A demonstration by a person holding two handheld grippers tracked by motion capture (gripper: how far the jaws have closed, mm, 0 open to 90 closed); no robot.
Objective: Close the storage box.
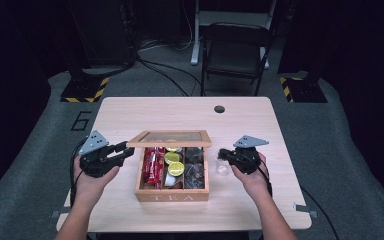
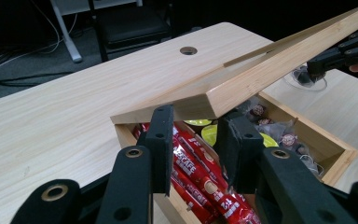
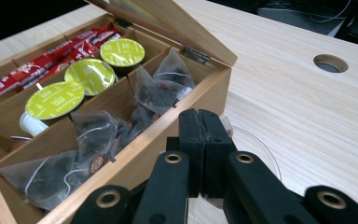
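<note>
High view: a wooden tea box [image 1: 172, 192] sits in the middle of the bench [image 1: 130, 115], and its glass-paned lid [image 1: 170, 138] is propped partly up, hinged at the far edge. The left tool [image 1: 125, 151] reaches in from the left and grips the lid's left front corner, which looks like the reason the lid stays raised so the compartments can be reached. The right tool [image 1: 223, 153] rests just right of the box, over a small clear glass cup [image 1: 222, 167] standing on the bench; from this height I cannot tell whether it touches the cup. Left gripper view: the left tool [image 2: 200, 135] has its jaws pinched on the thin wooden edge of the lid [image 2: 242, 88], holding it tilted above red coffee sticks [image 2: 200, 182] and yellow-green capsules [image 2: 212, 133]; the far part of the lid runs out of the picture at the top right, and the box's near wall is hidden behind the jaws. Right gripper view: the right tool [image 3: 200, 154] has its jaws pressed together with nothing visible between them, poised beside the box wall [image 3: 135, 158] next to the compartment of tea bags [image 3: 121, 130], probably about to pick one. The glass cup [image 3: 261, 149] shows as a faint curved rim behind the jaws, most of it covered by them.
</note>
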